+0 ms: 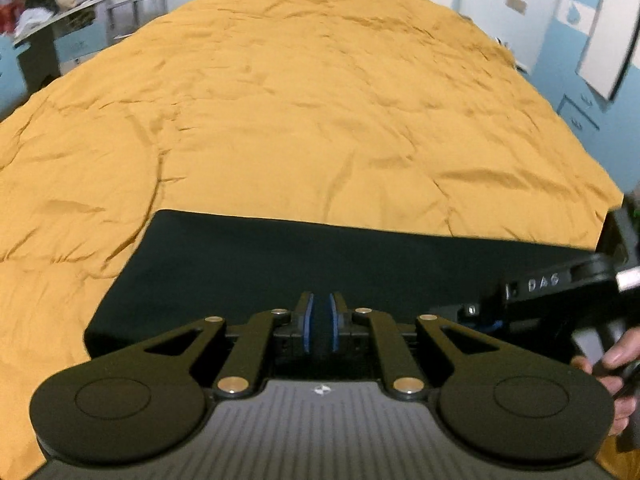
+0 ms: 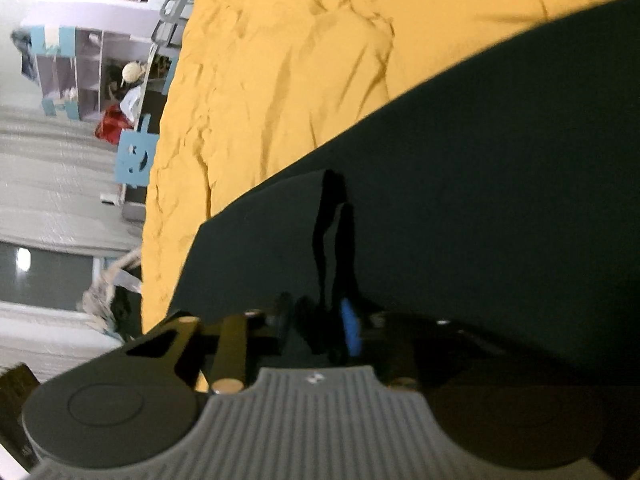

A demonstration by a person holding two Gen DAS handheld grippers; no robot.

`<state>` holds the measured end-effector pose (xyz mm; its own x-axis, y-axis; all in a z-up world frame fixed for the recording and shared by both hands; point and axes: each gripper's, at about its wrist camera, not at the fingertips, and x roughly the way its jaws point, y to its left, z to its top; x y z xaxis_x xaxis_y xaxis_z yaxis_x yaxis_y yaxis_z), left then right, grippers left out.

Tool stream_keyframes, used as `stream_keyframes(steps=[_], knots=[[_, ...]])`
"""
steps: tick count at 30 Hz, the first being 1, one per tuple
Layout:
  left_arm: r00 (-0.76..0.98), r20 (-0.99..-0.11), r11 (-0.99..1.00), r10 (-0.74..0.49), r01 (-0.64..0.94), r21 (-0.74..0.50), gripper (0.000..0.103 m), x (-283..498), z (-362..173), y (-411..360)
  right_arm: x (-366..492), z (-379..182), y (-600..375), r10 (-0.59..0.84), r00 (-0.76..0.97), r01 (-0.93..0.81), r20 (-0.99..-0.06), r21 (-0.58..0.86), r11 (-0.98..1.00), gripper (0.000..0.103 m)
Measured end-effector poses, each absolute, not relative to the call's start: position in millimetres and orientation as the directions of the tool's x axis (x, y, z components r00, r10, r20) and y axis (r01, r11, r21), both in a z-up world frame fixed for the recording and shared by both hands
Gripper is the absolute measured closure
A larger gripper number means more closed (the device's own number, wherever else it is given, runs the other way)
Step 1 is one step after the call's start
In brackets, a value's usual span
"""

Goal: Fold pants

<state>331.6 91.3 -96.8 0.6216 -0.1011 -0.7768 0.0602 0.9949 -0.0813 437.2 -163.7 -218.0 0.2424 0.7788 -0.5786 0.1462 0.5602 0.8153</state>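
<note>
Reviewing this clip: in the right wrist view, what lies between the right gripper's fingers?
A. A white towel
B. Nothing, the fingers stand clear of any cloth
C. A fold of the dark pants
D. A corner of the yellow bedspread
C: in the right wrist view a raised fold of the dark pants runs down into the right gripper, closed on it, while the yellow bedspread lies flat beyond.

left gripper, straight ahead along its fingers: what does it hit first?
Most likely the dark pants, which lie flat directly ahead of the left gripper. Its narrow gap holds nothing. The orange bedspread lies beyond them. Depth is unclear.
</note>
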Motion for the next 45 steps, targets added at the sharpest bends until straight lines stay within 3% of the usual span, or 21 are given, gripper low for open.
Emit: stream_keyframes(steps=[2, 6, 14, 19, 25, 30, 35, 41, 45], knots=[[0.632, -0.768, 0.994, -0.104, 0.03, -0.109, 0.091, 329.4, -92.9, 100.5, 437.4, -219.2, -163.0, 0.781, 0.254, 0.157, -0.57, 0.821, 0.548, 0.103], [0.659, -0.748, 0.994, -0.072, -0.016, -0.109, 0.091, 318.0, -82.1, 113.4, 437.6, -182.8, -150.1, 0.759, 0.298, 0.038, -0.578, 0.802, 0.596, 0.103], [0.72, -0.694, 0.991, -0.009, -0.088, -0.104, 0.091, 296.0, -46.4, 132.6, 447.1, -38.2, -113.4, 0.758, 0.364, -0.257, -0.541, 0.724, 0.64, 0.103], [0.746, -0.666, 0.992, -0.013, -0.074, -0.102, 0.091, 288.8, -31.4, 129.3, 440.3, 22.9, -154.2, 0.74, 0.39, -0.303, -0.548, 0.682, 0.665, 0.103], [0.746, -0.664, 0.994, -0.059, -0.019, -0.109, 0.091, 295.8, -32.2, 107.0, 421.6, 56.2, -258.6, 0.661, 0.438, -0.261, -0.61, 0.617, 0.743, 0.103], [0.719, -0.689, 0.995, -0.093, 0.043, -0.089, 0.091, 308.2, -44.0, 80.7, 410.9, 38.3, -357.5, 0.574, 0.469, -0.147, -0.671, 0.581, 0.8, 0.103], [0.674, -0.73, 0.994, -0.113, 0.076, -0.084, 0.091, 320.9, -66.8, 62.0, 391.8, -33.0, -450.4, 0.476, 0.472, 0.064, -0.742, 0.567, 0.821, 0.103], [0.603, -0.793, 0.996, -0.086, 0.061, -0.061, 0.091, 328.4, -103.8, 53.3, 376.4, -136.7, -493.0, 0.413, 0.404, 0.258, -0.816, 0.535, 0.805, 0.103], [0.586, -0.806, 0.997, -0.081, 0.045, -0.067, 0.091, 324.8, -109.6, 58.7, 372.2, -146.0, -494.1, 0.388, 0.419, 0.237, -0.821, 0.511, 0.826, 0.103]])
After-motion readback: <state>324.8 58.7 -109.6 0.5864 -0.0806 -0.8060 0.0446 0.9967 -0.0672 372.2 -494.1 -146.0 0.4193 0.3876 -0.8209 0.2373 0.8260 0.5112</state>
